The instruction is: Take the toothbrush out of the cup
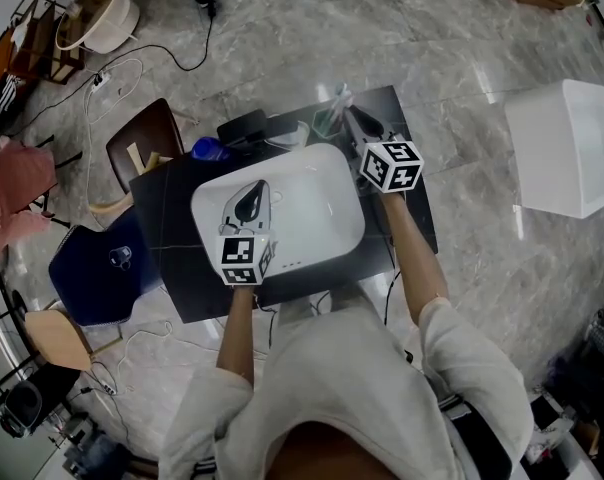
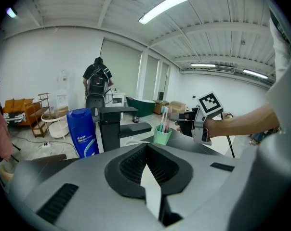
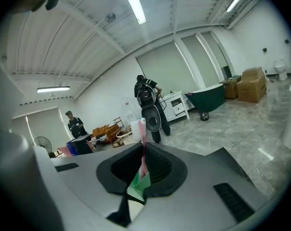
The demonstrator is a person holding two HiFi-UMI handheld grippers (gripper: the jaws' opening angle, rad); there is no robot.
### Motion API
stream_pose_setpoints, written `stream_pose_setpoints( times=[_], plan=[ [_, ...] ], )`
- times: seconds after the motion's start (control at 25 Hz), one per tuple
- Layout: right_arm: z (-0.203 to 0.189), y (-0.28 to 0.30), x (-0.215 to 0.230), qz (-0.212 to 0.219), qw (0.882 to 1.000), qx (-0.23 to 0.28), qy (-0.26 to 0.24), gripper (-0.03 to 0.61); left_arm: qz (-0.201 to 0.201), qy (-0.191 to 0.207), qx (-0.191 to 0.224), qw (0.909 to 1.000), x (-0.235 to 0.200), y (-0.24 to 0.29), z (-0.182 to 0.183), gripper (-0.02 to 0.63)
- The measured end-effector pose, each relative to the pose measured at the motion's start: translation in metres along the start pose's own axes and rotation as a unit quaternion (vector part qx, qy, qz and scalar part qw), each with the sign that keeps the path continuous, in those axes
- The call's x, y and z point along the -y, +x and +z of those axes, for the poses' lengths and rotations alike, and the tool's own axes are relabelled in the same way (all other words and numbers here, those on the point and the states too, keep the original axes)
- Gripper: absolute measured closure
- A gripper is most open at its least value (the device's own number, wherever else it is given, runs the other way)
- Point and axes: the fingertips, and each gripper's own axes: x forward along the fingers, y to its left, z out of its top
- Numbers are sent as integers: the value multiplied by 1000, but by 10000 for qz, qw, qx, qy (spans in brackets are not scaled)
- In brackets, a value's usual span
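Right gripper (image 3: pixel 142 153) pinching the toothbrush (image 3: pixel 141 129), upright in the cup (image 2: pixel 162 134) at the countertop's (image 1: pixel 412 208) far edge; left gripper (image 2: pixel 146 162) pressed together, empty: a slanted pull may topple the unheld cup.

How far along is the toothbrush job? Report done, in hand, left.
Done: right gripper is at the green cup, jaws shut on the pink toothbrush. In hand: that grip; the brush stands in the cup. Left: lift it clear. Left gripper hangs shut over the sink.
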Motion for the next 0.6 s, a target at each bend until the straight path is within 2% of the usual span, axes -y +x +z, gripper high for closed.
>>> stream_pose_setpoints(
  times=[0.32,0.6],
  plan=[
    [14,-15,-11,37,9997,201,-160,546,-23,19,64,10000,3,-5,3,589],
    [55,-50,-37,133,9968,654,-449,546,-102,87,200,9997,9,-13,15,589]
  ],
)
